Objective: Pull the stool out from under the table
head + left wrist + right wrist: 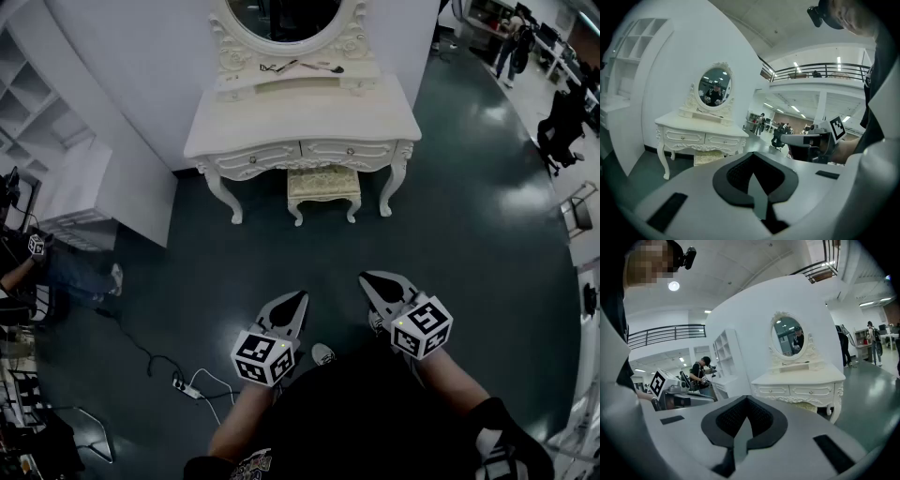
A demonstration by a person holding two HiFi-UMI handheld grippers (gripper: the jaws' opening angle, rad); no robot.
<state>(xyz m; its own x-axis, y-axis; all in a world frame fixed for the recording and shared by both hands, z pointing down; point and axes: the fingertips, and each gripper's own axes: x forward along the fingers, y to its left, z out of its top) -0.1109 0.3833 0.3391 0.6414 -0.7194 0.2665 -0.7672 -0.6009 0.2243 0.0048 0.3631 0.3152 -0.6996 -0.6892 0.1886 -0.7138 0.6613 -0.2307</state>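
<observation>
Tucked under the table (309, 117), the stool (323, 184) is judged light and rigid, best gripped at its seat rail; left gripper (296, 298) and right gripper (371, 279) are held closed, empty.

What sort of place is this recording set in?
Probably a mock bedroom corner staged inside an open office or lab hall: a dressing table with oval mirror and stool stands against a partition wall, with a mezzanine railing and work desks beyond.

Black shirt (361, 412), plus pale grey left tool (298, 298) and right tool (367, 280) bearing black-and-white marker cubes (263, 356).
</observation>
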